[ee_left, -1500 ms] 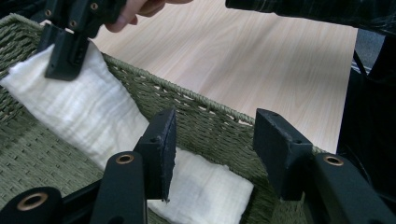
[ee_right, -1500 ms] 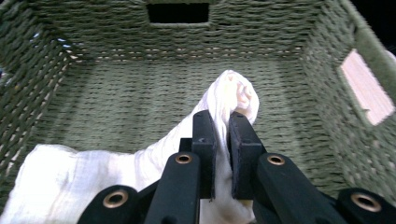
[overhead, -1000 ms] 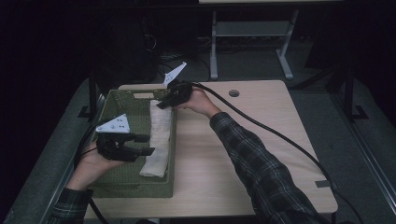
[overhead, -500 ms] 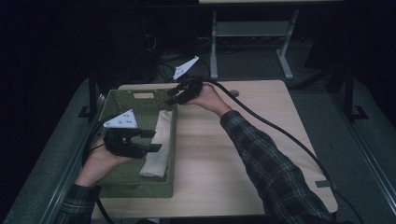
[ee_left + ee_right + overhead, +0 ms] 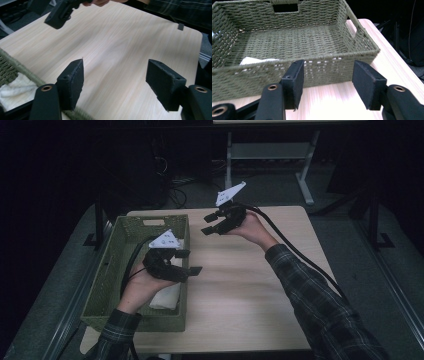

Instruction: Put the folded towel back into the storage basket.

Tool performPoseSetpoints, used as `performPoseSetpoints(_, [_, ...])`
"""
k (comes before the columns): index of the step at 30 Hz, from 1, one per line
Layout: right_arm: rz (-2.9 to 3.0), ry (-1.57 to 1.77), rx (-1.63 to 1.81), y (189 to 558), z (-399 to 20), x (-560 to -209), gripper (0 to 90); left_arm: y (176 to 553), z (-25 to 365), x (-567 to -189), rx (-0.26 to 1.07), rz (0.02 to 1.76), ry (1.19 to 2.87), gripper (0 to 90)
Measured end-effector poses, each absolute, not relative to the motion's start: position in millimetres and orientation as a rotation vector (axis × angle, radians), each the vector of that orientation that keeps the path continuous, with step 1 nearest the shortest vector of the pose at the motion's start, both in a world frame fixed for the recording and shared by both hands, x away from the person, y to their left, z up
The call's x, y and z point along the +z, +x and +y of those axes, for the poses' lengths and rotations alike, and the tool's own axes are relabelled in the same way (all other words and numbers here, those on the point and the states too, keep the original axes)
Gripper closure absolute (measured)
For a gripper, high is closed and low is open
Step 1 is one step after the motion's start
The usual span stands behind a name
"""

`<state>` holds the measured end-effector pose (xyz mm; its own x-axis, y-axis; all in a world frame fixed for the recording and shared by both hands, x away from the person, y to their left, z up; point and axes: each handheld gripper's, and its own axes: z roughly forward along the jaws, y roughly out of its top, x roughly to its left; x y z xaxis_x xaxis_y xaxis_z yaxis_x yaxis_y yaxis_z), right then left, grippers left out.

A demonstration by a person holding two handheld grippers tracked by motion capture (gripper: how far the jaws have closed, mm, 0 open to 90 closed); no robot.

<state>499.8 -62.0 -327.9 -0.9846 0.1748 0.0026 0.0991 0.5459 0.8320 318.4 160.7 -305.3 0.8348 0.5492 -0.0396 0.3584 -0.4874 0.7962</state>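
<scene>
Two hand-held grippers over a wooden surface (image 5: 240,290), with a green woven basket (image 5: 107,270) as the fixed point of the scene. Inside the basket, against its wall nearest the middle of the surface, a folded white towel (image 5: 167,296), lying flat and apart from both sets of jaws; seen too as a pale corner at the basket's edge (image 5: 15,87) and as a white patch on the basket floor (image 5: 253,60). Just above the basket's inner rim, the left gripper (image 5: 187,262), jaws spread and bare, having just been opening, nothing between them but wood grain in the left gripper view (image 5: 115,87). Beyond the basket's far corner, over the open surface, the right gripper (image 5: 210,223), raised and tilted back toward the basket, jaws likewise parted and bare after just widening, framing the basket's woven side wall (image 5: 327,82). By the look of it, the towel set down in the basket and let go from both ends, hence the wide jaws and both tools held clear of the cloth. Towel tucked along one wall rather than centred, probably because that side lies closest to both hands. Trailing from each gripper, a black cable, the right one running along a plaid sleeve (image 5: 320,300).
</scene>
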Motion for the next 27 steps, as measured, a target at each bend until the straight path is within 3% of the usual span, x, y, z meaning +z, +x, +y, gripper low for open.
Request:
performPoseSetpoints(12, [2.635, 0.316, 1.481, 481, -119, -334, 33.8, 326, 105, -315, 0.293, 0.663, 2.155, 21.8])
performPoseSetpoints(27, [2.589, 0.439, 1.476, 461, -172, -355, 29.2, 330, 50, -348, 0.323, 0.639, 2.155, 21.1])
